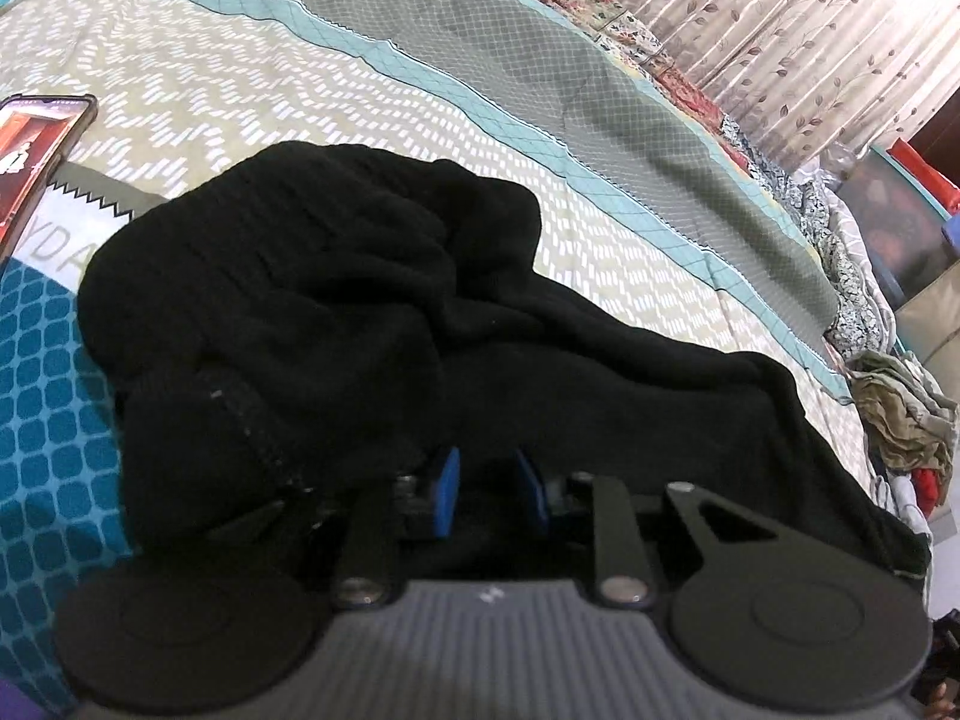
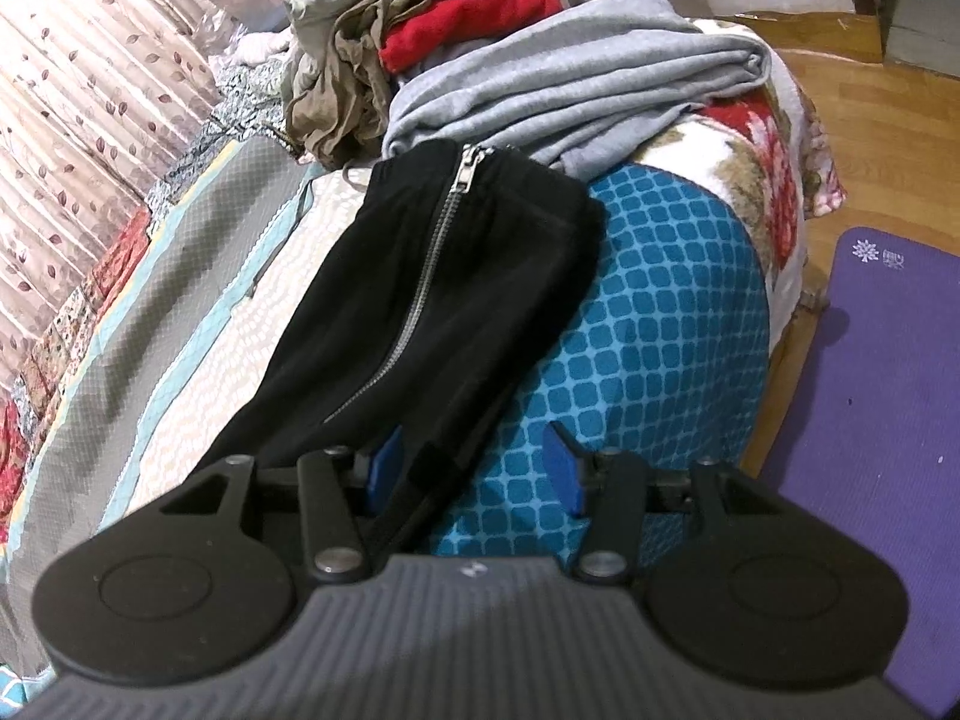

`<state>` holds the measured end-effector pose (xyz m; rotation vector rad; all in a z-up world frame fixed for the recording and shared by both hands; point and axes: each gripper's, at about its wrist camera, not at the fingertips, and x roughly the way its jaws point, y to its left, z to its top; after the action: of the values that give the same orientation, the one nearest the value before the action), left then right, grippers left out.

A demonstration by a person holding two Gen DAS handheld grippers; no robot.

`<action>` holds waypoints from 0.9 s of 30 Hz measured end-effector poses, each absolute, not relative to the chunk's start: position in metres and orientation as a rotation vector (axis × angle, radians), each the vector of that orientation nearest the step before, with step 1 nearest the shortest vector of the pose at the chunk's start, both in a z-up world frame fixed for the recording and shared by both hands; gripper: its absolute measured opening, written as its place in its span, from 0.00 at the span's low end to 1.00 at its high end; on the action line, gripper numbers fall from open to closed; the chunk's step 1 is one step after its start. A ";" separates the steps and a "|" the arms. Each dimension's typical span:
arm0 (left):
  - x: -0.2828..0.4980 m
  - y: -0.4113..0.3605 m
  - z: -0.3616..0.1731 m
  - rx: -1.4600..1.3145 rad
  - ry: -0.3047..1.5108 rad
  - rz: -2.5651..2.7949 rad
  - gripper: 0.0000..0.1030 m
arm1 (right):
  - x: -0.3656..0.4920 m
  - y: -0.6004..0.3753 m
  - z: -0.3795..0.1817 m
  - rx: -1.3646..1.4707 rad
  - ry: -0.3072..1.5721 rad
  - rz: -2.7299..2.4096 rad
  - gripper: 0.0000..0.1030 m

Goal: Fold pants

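Observation:
The black pants (image 1: 336, 312) lie bunched on the bed in the left wrist view. My left gripper (image 1: 489, 495) is low against them, its blue pads (image 1: 447, 492) close together with black cloth between them. In the right wrist view the pants (image 2: 432, 276) stretch away, with a silver zipper (image 2: 420, 282) running along a leg. My right gripper (image 2: 474, 468) is open at the pants' near edge; its left pad (image 2: 381, 468) is beside the black cloth and its right pad (image 2: 564, 468) stands over the blue-patterned sheet (image 2: 648, 330).
A phone (image 1: 36, 162) lies at the left on the bed. A pile of clothes, grey (image 2: 576, 90), red (image 2: 468, 18) and olive (image 2: 354, 78), sits at the far end of the bed. A purple mat (image 2: 870, 396) lies on the wooden floor (image 2: 852, 138) to the right. Curtains (image 1: 810, 24) hang behind.

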<state>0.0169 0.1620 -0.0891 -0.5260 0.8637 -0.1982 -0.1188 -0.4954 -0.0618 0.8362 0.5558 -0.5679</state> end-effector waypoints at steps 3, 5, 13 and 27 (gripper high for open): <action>0.019 0.165 -0.090 -0.536 0.866 -0.208 0.22 | -0.125 -0.505 -0.061 0.868 0.527 -0.576 0.52; 0.021 0.167 -0.090 -0.539 0.869 -0.211 0.22 | -0.131 -0.512 -0.060 0.902 0.495 -0.572 0.52; 0.021 0.159 -0.065 -0.512 0.853 -0.201 0.25 | -0.149 -0.540 -0.066 0.994 0.395 -0.565 0.53; 0.007 0.103 -0.025 -0.418 0.859 -0.269 0.32 | -0.133 -0.579 -0.105 1.140 0.321 -0.432 0.53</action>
<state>0.0069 0.1034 -0.0246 -0.4179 0.8592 -0.2692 -0.1332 -0.5792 -0.1048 1.1398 0.3206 -0.4324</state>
